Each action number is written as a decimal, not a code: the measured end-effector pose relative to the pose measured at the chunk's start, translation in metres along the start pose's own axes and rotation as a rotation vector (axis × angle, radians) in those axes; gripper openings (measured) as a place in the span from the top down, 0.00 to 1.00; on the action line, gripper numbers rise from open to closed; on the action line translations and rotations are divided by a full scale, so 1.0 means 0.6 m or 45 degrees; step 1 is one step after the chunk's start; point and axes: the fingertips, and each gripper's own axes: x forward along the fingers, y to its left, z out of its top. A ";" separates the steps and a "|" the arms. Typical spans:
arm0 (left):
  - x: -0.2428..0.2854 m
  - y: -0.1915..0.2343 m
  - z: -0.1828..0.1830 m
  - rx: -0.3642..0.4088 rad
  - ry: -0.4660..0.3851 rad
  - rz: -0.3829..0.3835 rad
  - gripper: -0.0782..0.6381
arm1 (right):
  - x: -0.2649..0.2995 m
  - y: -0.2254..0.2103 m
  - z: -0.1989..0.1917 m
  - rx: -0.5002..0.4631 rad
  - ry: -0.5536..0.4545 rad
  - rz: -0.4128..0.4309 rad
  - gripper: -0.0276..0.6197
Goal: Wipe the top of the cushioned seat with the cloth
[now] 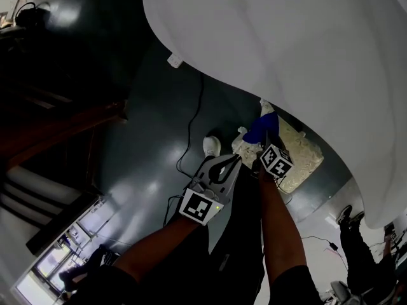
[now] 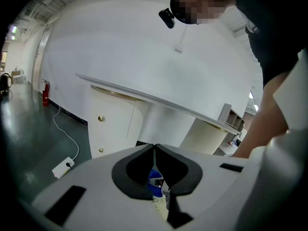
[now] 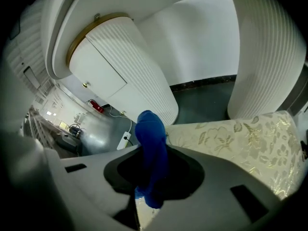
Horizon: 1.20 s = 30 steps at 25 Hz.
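One cloth (image 3: 150, 129) pinched tight in right gripper (image 3: 154, 150)

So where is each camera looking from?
Head view: on the person's head, facing down: floor, forearms, left hand-held gripper, right hand-held gripper.
Left gripper view: on that gripper, facing a white cabinet; shut jaws, an arm.
Right gripper view: on that gripper, facing the cushioned seat; jaws clamp the cloth.
Shared: head and right views show cloth, seat.
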 end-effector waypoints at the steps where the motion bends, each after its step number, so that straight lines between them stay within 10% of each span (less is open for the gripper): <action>1: 0.001 -0.002 0.002 -0.009 0.002 -0.001 0.85 | -0.003 -0.007 -0.001 0.007 0.004 -0.013 0.81; 30: 0.029 -0.074 -0.010 0.078 0.034 -0.130 0.85 | -0.065 -0.135 -0.021 -0.015 0.089 -0.138 0.81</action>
